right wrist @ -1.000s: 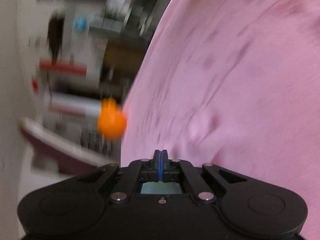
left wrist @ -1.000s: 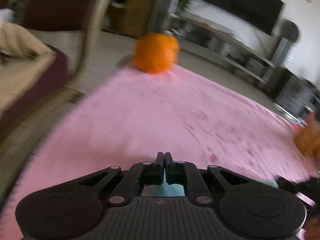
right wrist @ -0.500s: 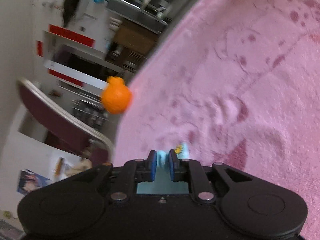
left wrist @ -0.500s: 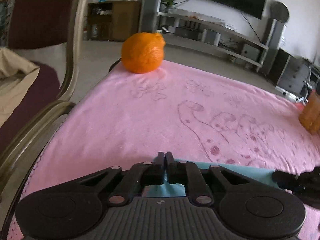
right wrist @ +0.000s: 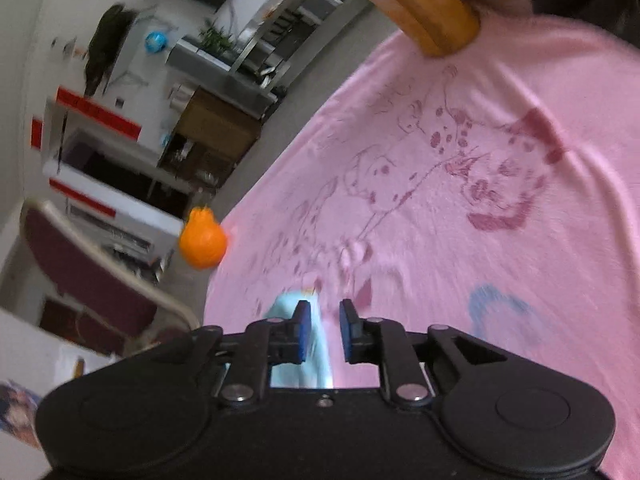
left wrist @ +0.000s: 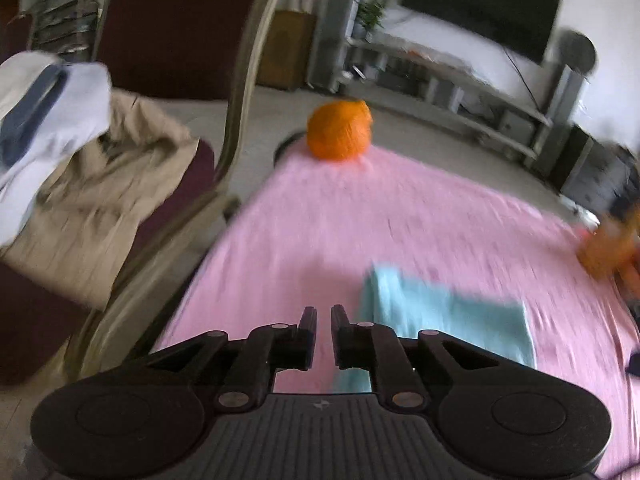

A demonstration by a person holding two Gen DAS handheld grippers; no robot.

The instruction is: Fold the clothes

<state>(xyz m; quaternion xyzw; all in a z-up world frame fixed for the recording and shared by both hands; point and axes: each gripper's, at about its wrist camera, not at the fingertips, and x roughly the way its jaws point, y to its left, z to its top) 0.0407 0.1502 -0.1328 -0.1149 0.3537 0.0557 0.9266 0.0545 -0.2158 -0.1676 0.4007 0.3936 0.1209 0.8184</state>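
A light blue cloth lies folded flat on the pink blanket that covers the table. My left gripper hovers just left of the cloth with a narrow gap between its fingers; only pink blanket shows through that gap. My right gripper is raised above the table and its jaws are opening. The light blue cloth shows through the gap below the blue pads, and they do not press on it.
An orange ball-like thing sits at the blanket's far corner. An amber container stands at another edge. A maroon chair at the left holds beige and white-and-blue garments. The blanket carries a printed drawing.
Both grippers' jaws have parted and both have drawn back from the light blue cloth. The left gripper has shifted left of it, and the right has risen above the table.
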